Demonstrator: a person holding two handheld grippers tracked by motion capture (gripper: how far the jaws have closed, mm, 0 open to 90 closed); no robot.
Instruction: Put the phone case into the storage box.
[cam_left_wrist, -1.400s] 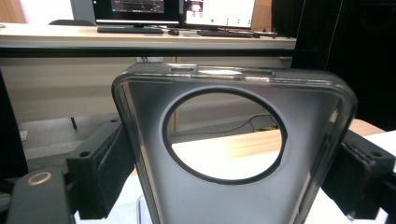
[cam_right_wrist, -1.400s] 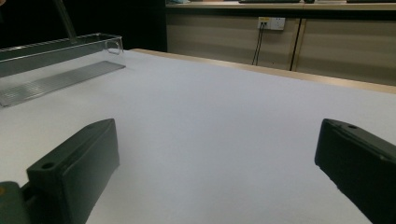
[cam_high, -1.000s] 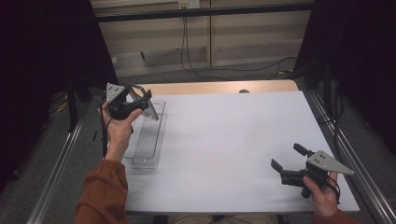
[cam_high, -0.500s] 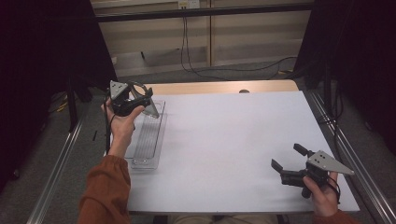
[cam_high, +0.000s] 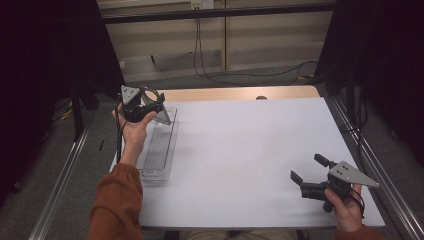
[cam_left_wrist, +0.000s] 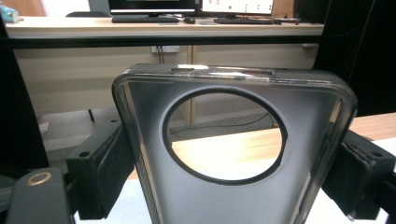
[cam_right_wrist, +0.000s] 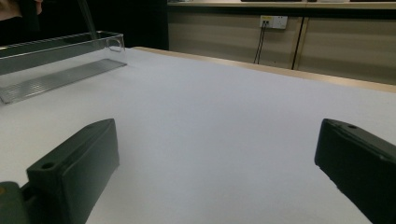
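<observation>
My left hand-held gripper (cam_high: 150, 102) is raised over the far left corner of the bench (cam_high: 240, 150), and it is clenched on a clear phone case (cam_left_wrist: 233, 154). In the left gripper view the case stands upright between my two black jaws, one padded jaw pressed against each of its long edges. Its big round camera opening sits high in the middle, and through the opening I see the wooden far edge of the bench. The lower part of the case runs off the bottom of that view, so I cannot say how far down the jaws it reaches. From the high view the case shows as a small pale sheet angled down and to the right of the left hand-held gripper, just above the far end of the clear plastic tray (cam_high: 159, 150). Whether its lower corner touches the tray I cannot make out; both are see-through and blend together there.

The tray lies along the left edge of the bench, long side running away from me, with a ribbed floor. My left forearm, in an orange sleeve (cam_high: 117, 205), covers part of its left wall.

My right hand-held gripper (cam_high: 312, 175) is low over the near right corner of the bench, well apart from the case and the tray. Its jaws are spread wide with nothing between them but white bench surface. In the right gripper view the tray (cam_right_wrist: 60, 60) sits far off at upper left, its left end cut off by the frame.
</observation>
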